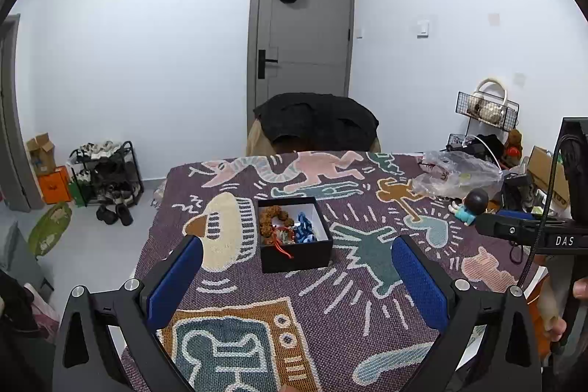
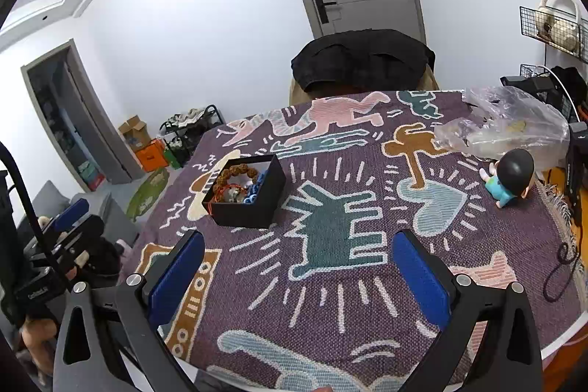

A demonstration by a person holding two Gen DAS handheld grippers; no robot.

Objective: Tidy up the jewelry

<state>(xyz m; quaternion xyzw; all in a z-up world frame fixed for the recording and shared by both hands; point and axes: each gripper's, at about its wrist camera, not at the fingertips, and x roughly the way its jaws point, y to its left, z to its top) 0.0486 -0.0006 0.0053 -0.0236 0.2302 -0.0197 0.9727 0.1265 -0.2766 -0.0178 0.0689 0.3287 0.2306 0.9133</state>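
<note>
The left gripper (image 1: pixel 297 276) hangs above the patterned cloth (image 1: pixel 330 311), its blue-padded fingers (image 1: pixel 175 280) spread wide with nothing between them. The black box (image 1: pixel 296 254) stands on the cloth just ahead of the fingertips, roughly centred on the gap between them and clear of both pads. Its lid is off. Inside, a brown bead bracelet (image 1: pixel 272 217) lies toward the left-finger side, a blue piece (image 1: pixel 305 226) toward the right-finger side, and a red cord (image 1: pixel 284 247) trails over the near wall.

The right gripper (image 2: pixel 297 272) also hangs over the cloth (image 2: pixel 330 300) with its fingers (image 2: pixel 422 276) fully apart and empty. From this camera the box (image 2: pixel 250 208) sits ahead of and just outside the left finger, well apart from the right finger. The bead bracelet (image 2: pixel 235 173) and the blue piece (image 2: pixel 253 195) are visible in it.

Beyond the right finger, a small figurine (image 2: pixel 509 179) with a dark head stands near the far edge of the cloth, and a crumpled clear plastic bag (image 2: pixel 514 123) lies just behind it. A chair draped with a dark garment (image 2: pixel 362 59) stands past the table's far side.
</note>
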